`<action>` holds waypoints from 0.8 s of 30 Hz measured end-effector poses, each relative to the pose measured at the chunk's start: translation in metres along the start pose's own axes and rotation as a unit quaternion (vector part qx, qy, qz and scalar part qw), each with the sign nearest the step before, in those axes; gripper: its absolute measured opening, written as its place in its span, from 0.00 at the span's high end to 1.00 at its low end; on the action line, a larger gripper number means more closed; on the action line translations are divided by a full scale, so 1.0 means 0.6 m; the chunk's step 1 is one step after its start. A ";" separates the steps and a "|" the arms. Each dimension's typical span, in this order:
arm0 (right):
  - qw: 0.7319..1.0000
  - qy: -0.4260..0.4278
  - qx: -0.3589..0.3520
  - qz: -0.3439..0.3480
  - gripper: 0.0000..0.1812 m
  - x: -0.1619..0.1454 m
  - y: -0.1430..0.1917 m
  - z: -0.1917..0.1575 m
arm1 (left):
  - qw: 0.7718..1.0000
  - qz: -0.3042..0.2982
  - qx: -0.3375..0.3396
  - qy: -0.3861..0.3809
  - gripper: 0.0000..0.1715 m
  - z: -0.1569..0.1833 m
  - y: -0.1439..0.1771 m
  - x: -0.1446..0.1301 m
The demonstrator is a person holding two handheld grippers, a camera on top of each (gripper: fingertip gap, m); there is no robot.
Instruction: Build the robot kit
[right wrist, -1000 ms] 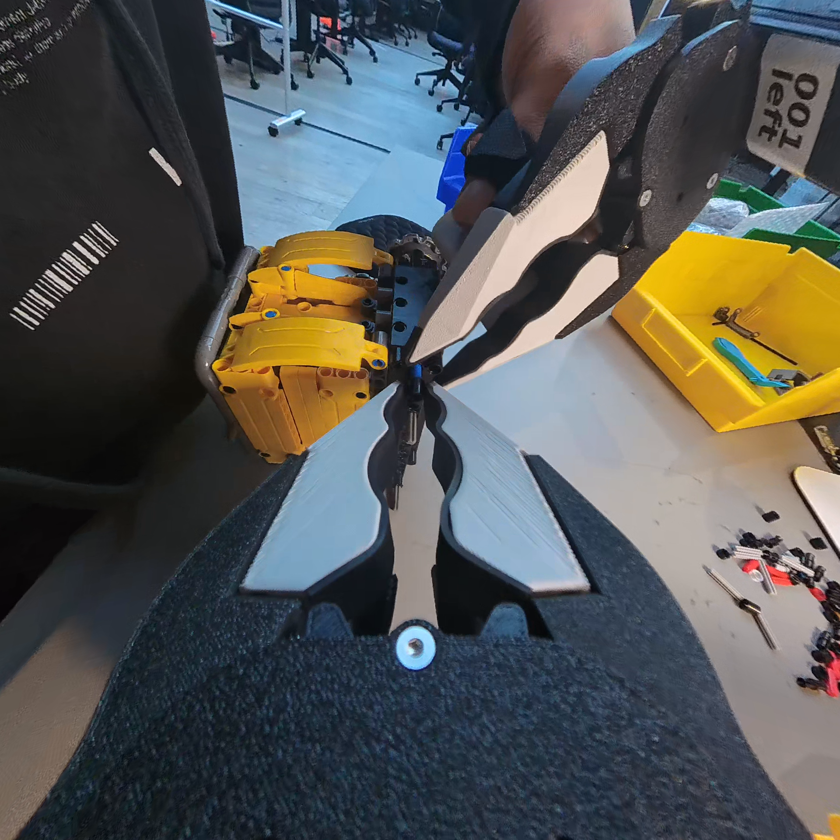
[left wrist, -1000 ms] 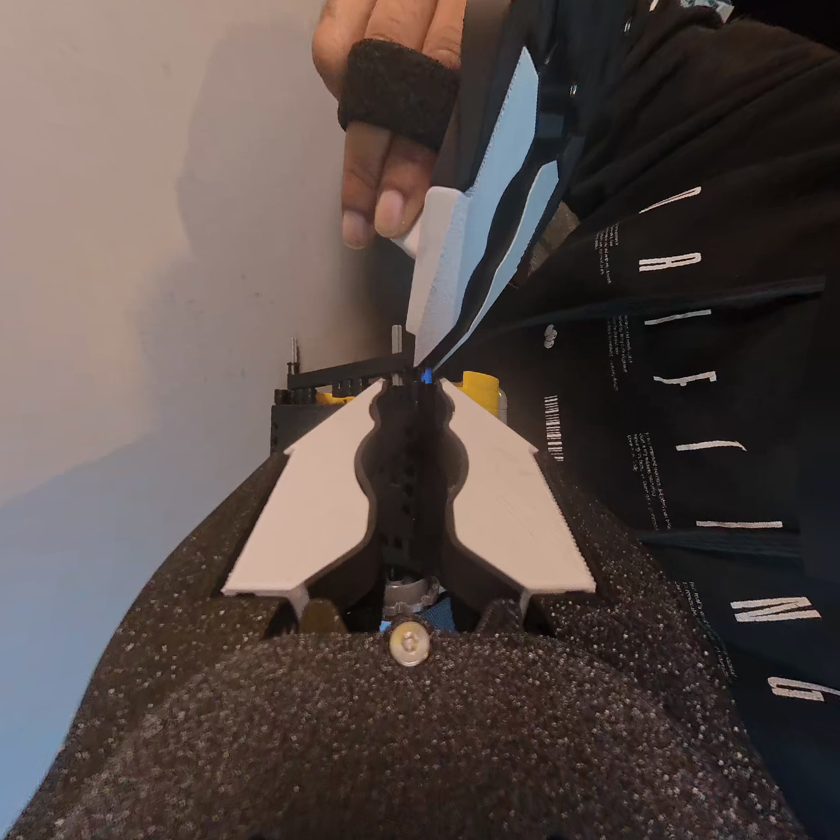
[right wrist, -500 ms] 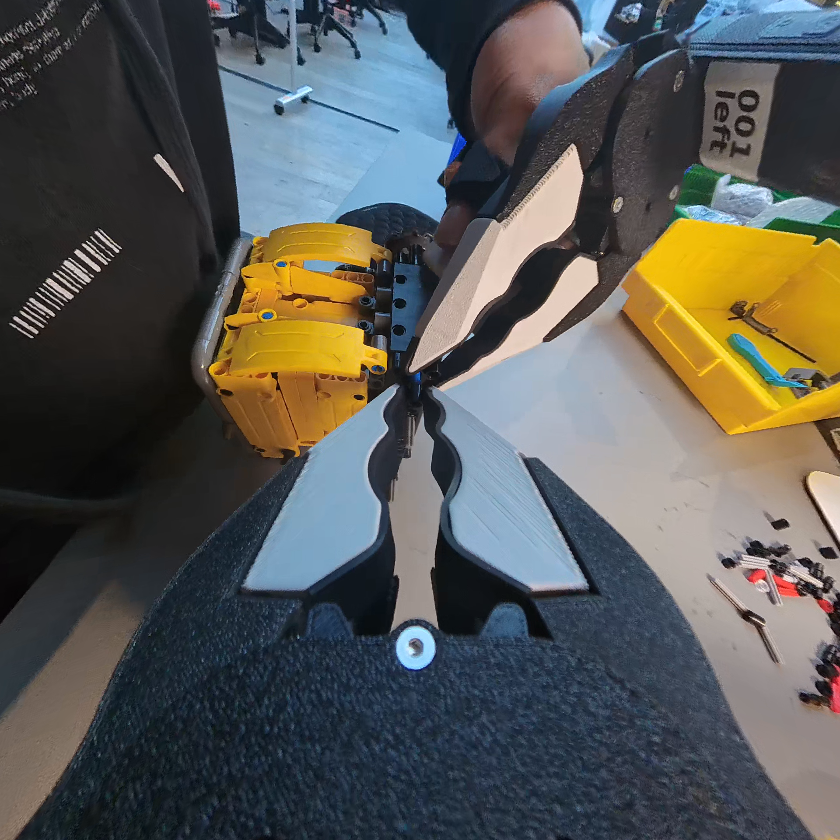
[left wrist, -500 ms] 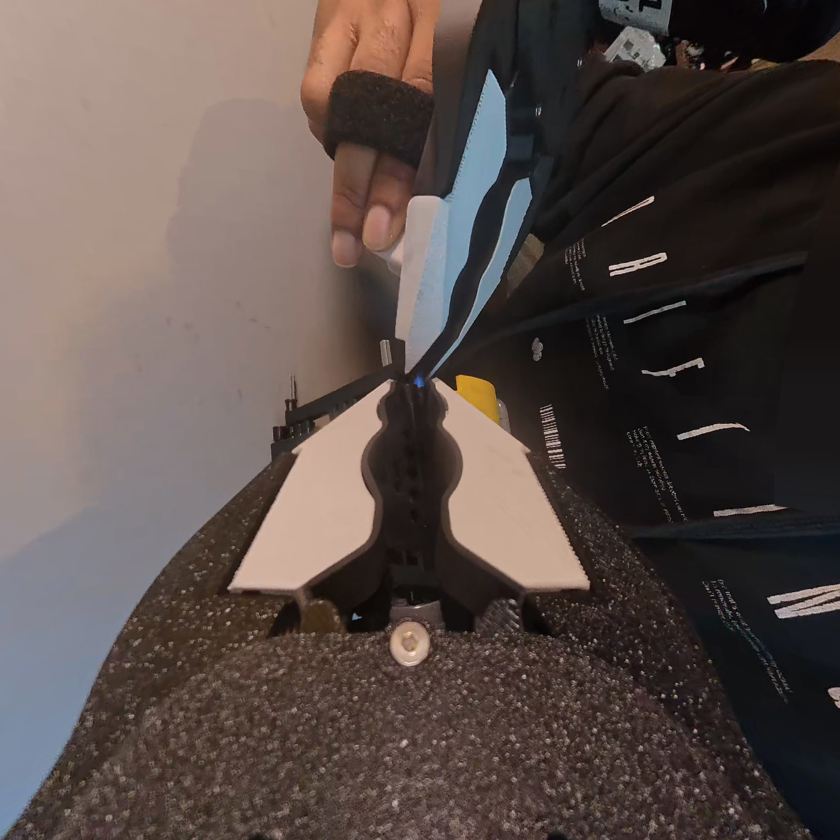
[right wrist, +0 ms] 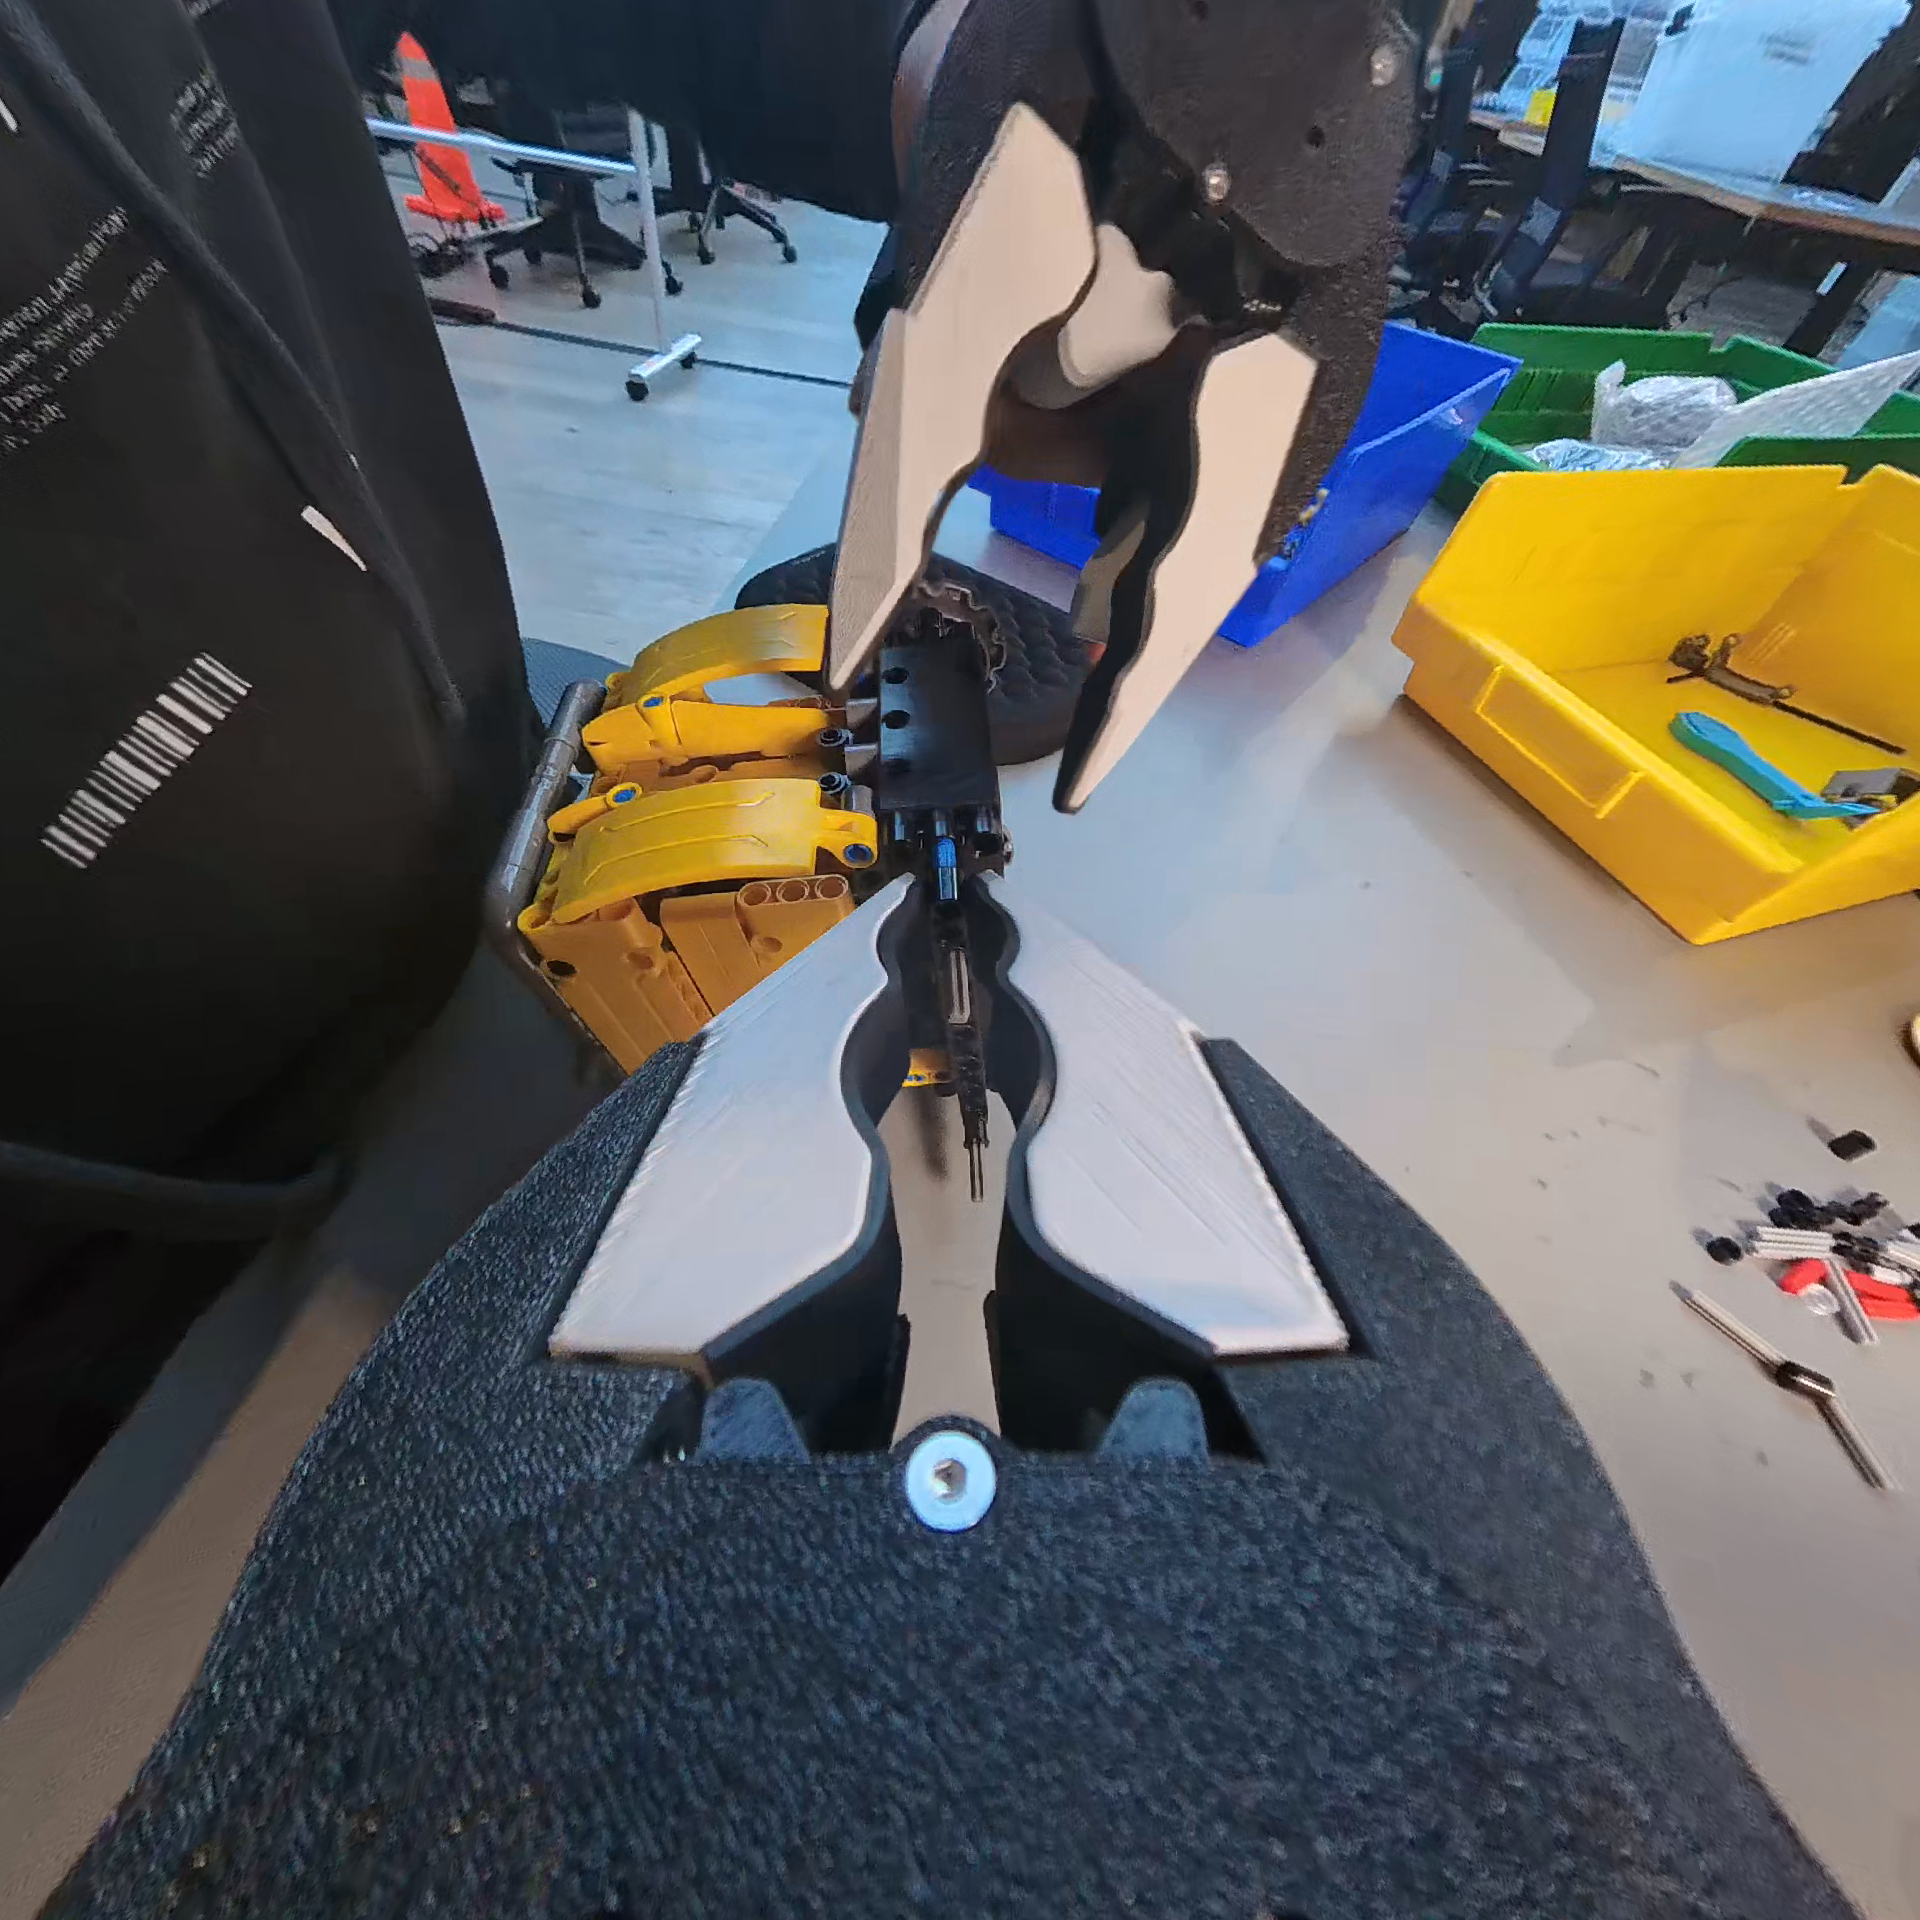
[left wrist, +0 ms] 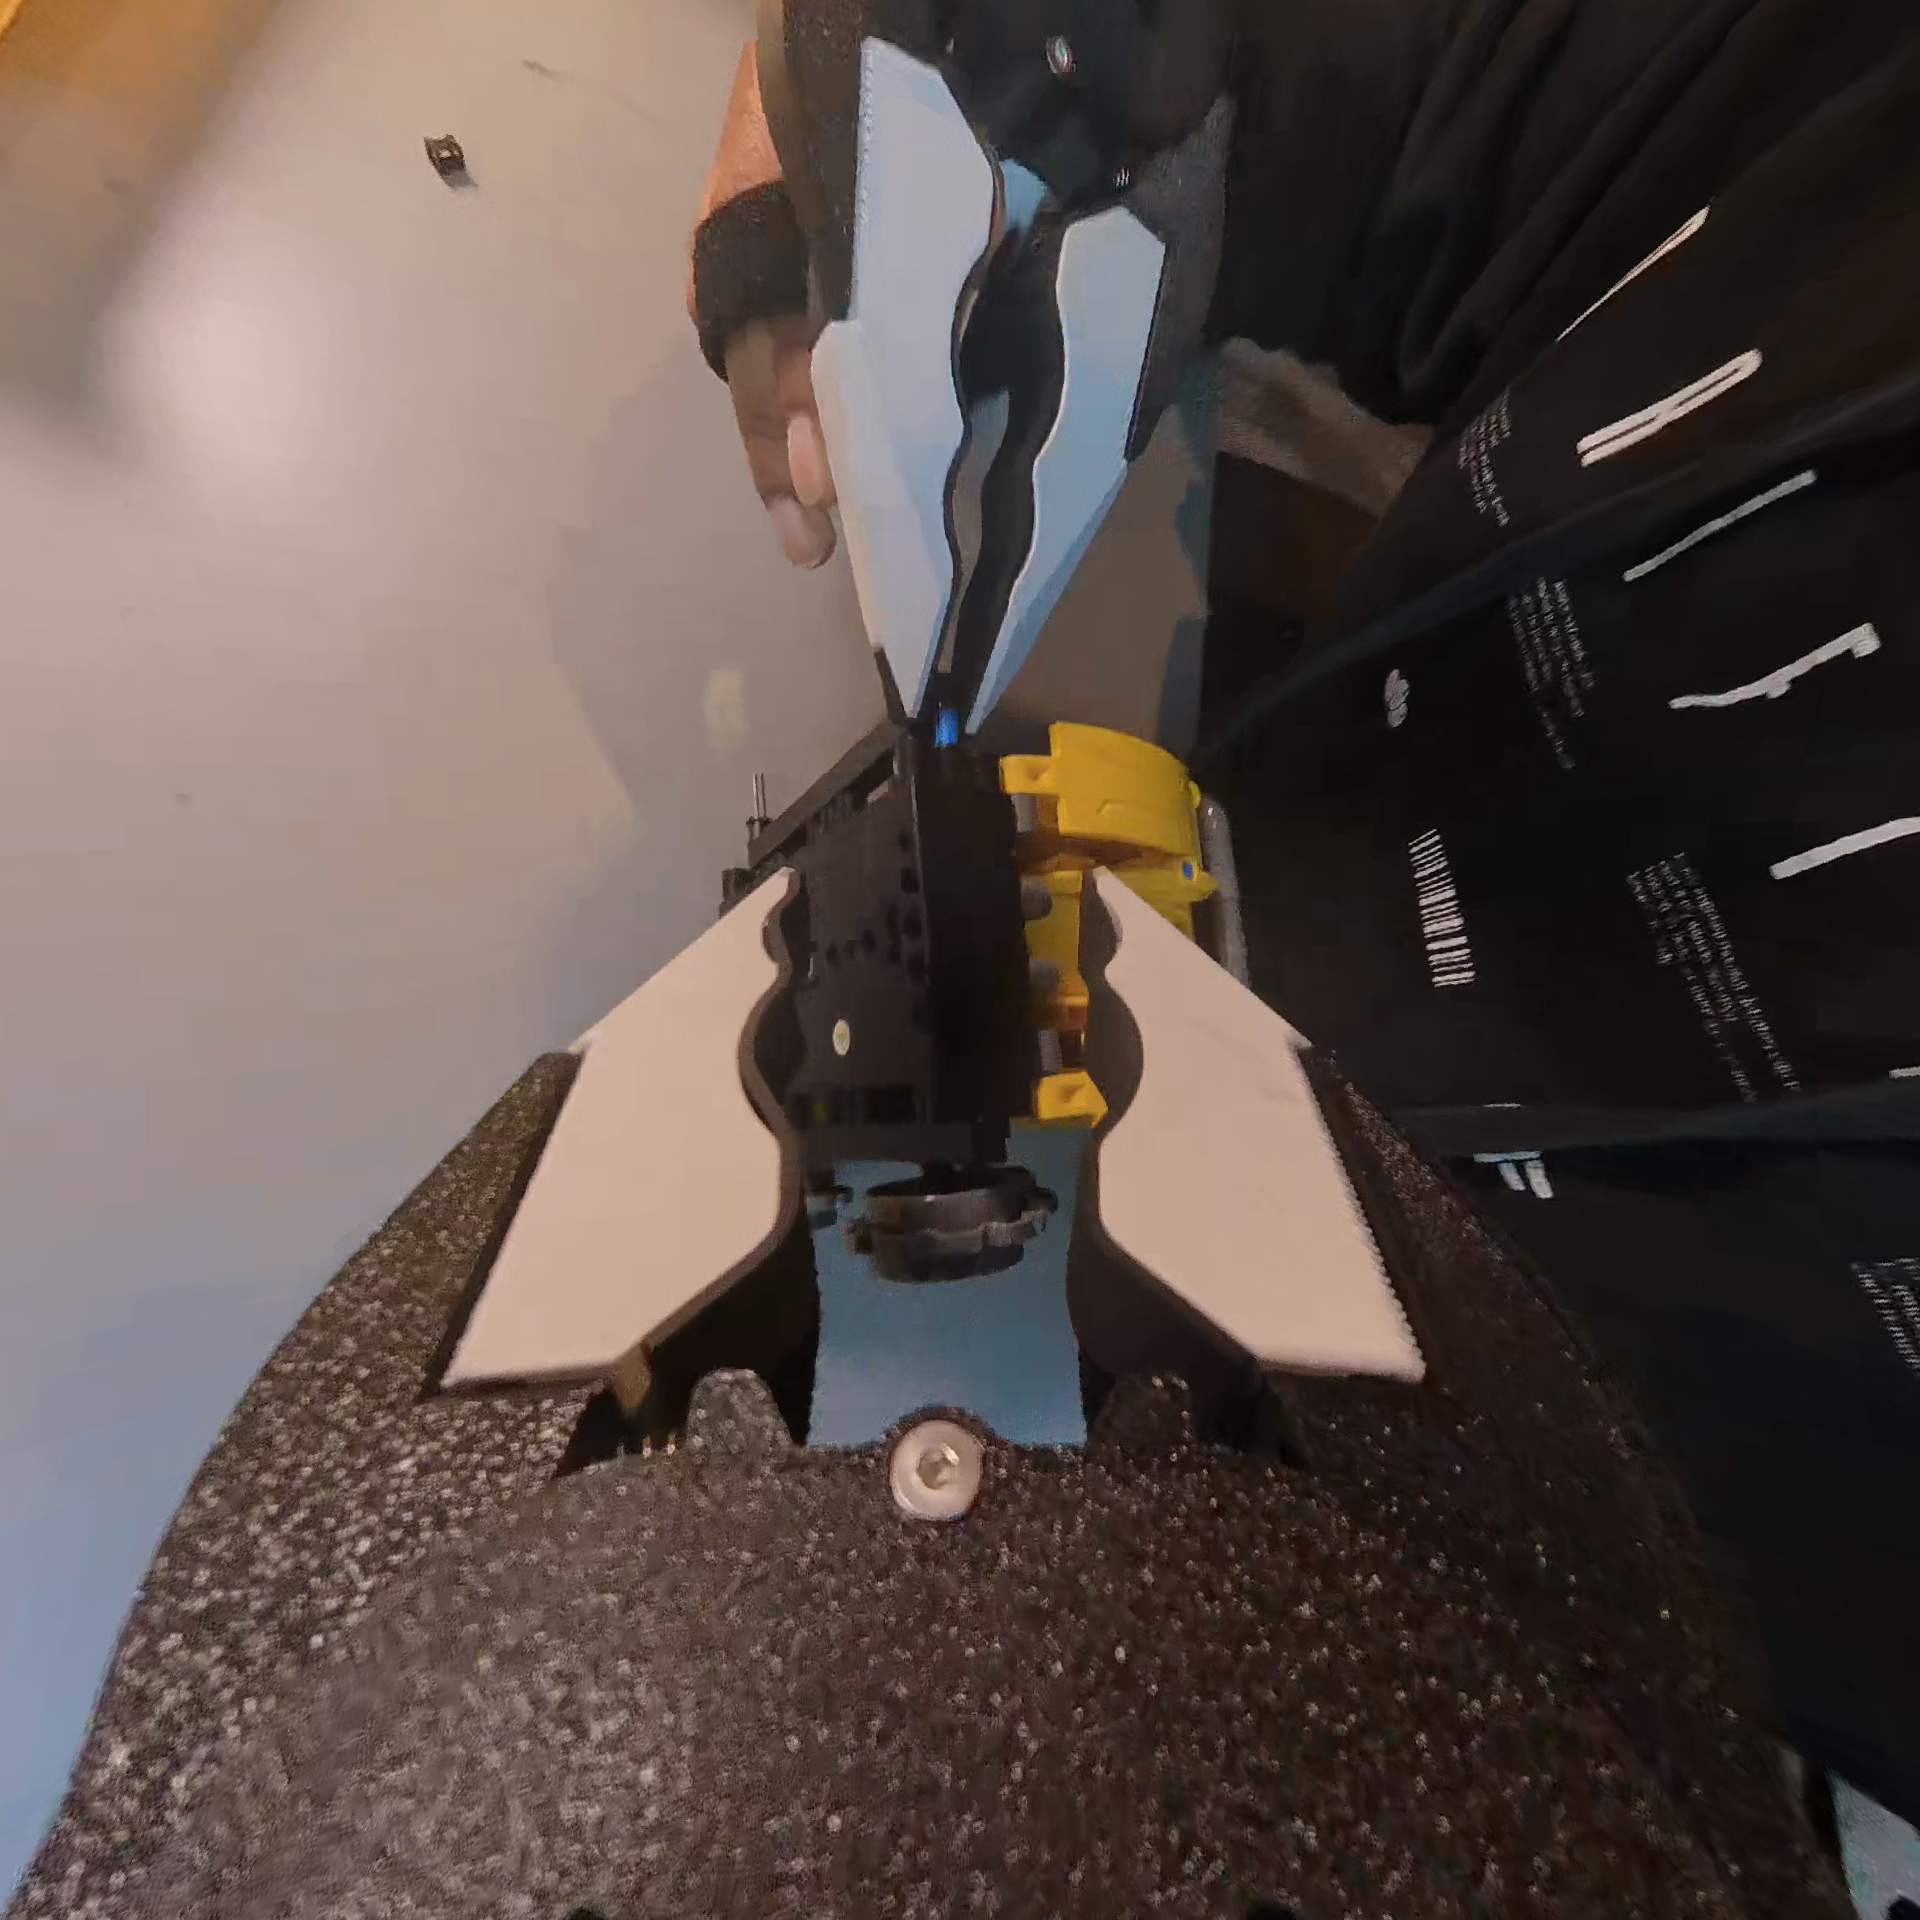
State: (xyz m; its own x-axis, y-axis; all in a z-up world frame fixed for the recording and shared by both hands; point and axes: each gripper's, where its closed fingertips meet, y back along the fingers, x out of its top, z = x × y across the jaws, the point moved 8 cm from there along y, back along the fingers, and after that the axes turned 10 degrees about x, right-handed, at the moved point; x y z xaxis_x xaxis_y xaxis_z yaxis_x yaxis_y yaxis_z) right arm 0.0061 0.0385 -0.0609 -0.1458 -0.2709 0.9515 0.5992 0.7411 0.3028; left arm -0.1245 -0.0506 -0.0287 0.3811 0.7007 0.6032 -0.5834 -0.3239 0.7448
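Observation:
A yellow and black building-brick model [right wrist: 707, 831] lies on the grey table [right wrist: 1351, 1039], close to a person in a black hoodie [right wrist: 208, 623]. My right gripper [right wrist: 948, 883] is shut on a thin black rod with a blue pin [right wrist: 943, 857] at the end of the model's black block [right wrist: 935, 717]. My left gripper [right wrist: 956, 738] comes in from above, open, with its jaws on either side of that block. In the left wrist view the left gripper [left wrist: 945, 883] is open around the black block [left wrist: 956, 935]. The right gripper [left wrist: 940, 717] pinches the blue pin beyond it.
A yellow bin [right wrist: 1662, 665] holding a blue tool stands at the right. A blue bin [right wrist: 1382, 468] and a green bin [right wrist: 1662, 364] stand behind it. Small loose parts [right wrist: 1829, 1257] lie at the right edge. A black tyre [right wrist: 1029, 644] lies behind the model. My left and right fingertips are right by each other.
My left gripper has opened; it was shut on the model's black block before. My right gripper stays shut on the thin rod at the block's end.

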 end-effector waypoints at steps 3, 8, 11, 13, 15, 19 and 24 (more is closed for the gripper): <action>1.000 -0.008 -0.006 0.014 0.97 -0.006 0.002 0.001 | 0.999 -0.035 0.020 -0.016 0.70 0.003 -0.010 -0.028; 0.999 -0.008 -0.025 0.025 0.97 -0.015 0.006 -0.002 | 1.000 0.013 0.002 0.022 0.75 -0.003 -0.017 -0.033; 0.999 -0.004 -0.032 0.016 0.97 -0.015 0.007 -0.001 | 1.000 0.003 -0.002 0.024 0.75 -0.006 -0.021 -0.028; 0.999 -0.006 -0.029 0.011 0.98 -0.014 0.007 -0.002 | 1.000 -0.003 -0.008 0.026 0.75 -0.007 -0.024 -0.026; 0.999 -0.011 -0.028 0.010 0.98 -0.013 0.007 -0.002 | 1.000 -0.008 -0.009 0.027 0.75 -0.008 -0.026 -0.024; 0.999 -0.006 -0.032 -0.003 0.98 -0.012 0.006 0.000 | 0.999 -0.010 -0.011 0.028 0.76 -0.009 -0.030 -0.021; 0.999 -0.017 -0.029 0.005 0.98 -0.015 0.005 0.010 | 1.000 -0.017 -0.010 0.018 0.76 -0.012 -0.031 -0.017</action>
State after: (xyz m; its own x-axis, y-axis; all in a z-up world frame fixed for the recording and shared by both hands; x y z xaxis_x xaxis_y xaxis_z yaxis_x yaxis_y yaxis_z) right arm 0.0046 0.0466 -0.0681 -0.1657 -0.2413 0.9562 0.6455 0.7065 0.2902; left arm -0.1230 -0.0471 -0.0508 0.3747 0.7341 0.5663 -0.5851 -0.2866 0.7587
